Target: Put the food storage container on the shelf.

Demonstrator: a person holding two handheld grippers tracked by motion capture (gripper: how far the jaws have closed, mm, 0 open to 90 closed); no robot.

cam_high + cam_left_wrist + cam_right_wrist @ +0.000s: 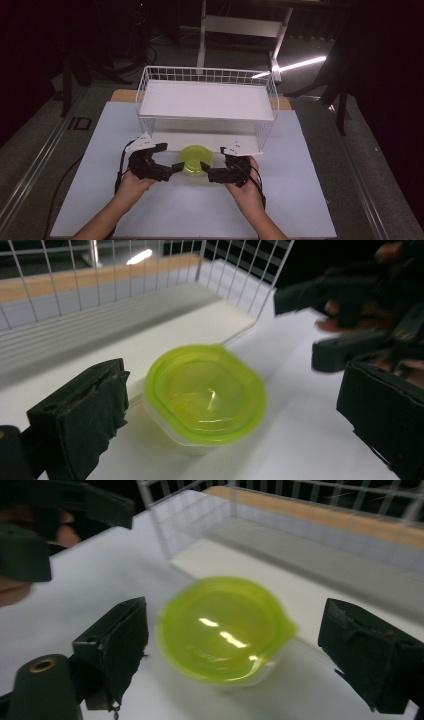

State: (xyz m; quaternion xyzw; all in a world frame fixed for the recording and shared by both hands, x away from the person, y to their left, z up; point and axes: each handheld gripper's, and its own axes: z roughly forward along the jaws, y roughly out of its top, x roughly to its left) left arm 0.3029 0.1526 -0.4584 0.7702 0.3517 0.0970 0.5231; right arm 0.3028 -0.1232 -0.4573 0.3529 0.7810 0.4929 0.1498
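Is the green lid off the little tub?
No, the green lid sits on top of the clear tub, covering it.

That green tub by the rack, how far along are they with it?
Early, by the look of it. The tub sits at the front edge of the rack's lower shelf, lid on. In hand: the left claw and right claw flank it, both open, neither gripping. Still left: closing on it and moving it, perhaps deeper into the rack or out of it.
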